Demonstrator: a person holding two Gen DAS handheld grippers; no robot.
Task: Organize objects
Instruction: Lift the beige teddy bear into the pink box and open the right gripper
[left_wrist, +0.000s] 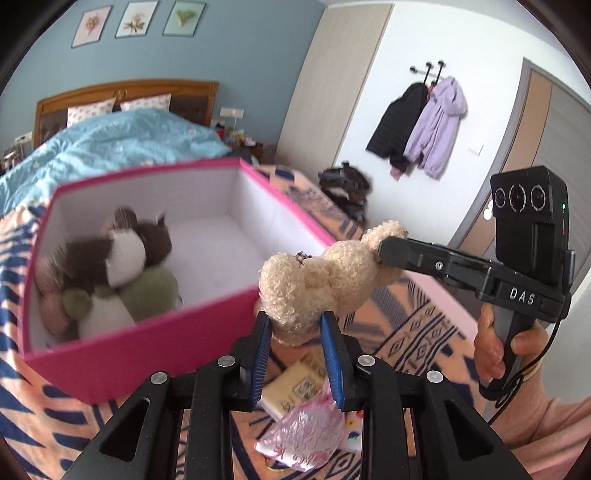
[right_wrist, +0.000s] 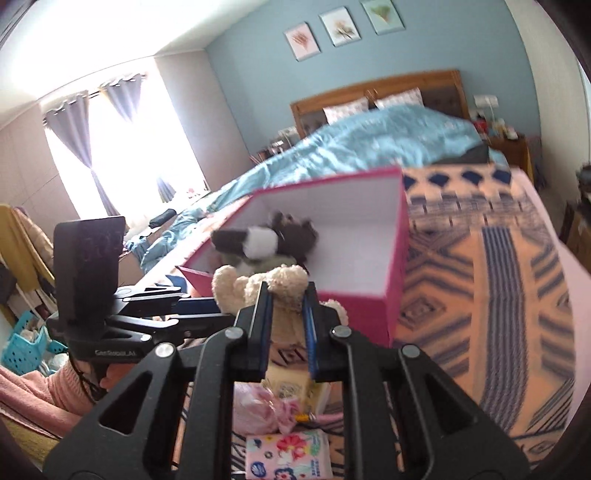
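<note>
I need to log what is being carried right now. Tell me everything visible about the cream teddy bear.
The cream teddy bear is a small plush toy of curly, woolly pile, with a little plaid bow at the neck. It hangs in the air, clear of the patterned blanket, just in front of the pink box. The left hand-held gripper pinches its lower end and the right hand-held gripper clamps the other end. Its face is not visible.

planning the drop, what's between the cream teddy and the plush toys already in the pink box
In the left wrist view, only the pink box's near wall and bare white floor separate the cream teddy from the plush toys.
</note>
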